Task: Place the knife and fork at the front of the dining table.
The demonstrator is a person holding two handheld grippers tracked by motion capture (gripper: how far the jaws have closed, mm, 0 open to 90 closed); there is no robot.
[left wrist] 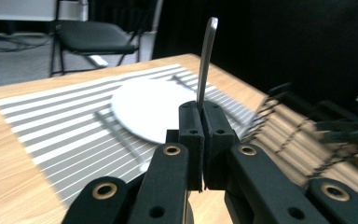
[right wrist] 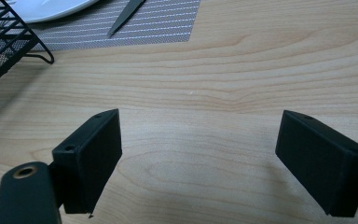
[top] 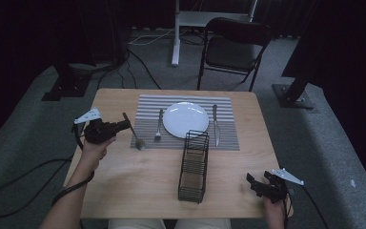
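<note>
Over the placemat's [top: 186,123] left edge, left gripper [top: 122,126] clamps spoon [top: 134,134] by its handle, bowl down for laying beside fork [top: 158,125]; right gripper [top: 253,183] rests agape.

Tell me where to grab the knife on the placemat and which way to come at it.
Grip the knife by its handle, the end nearer the person, coming straight down from above with the jaws across its narrow width. It lies flat on the striped placemat, lengthwise beside the plate, so only its thin sides offer purchase. The open right gripper is probably best placed; the wire rack stands to the knife's left.
</note>
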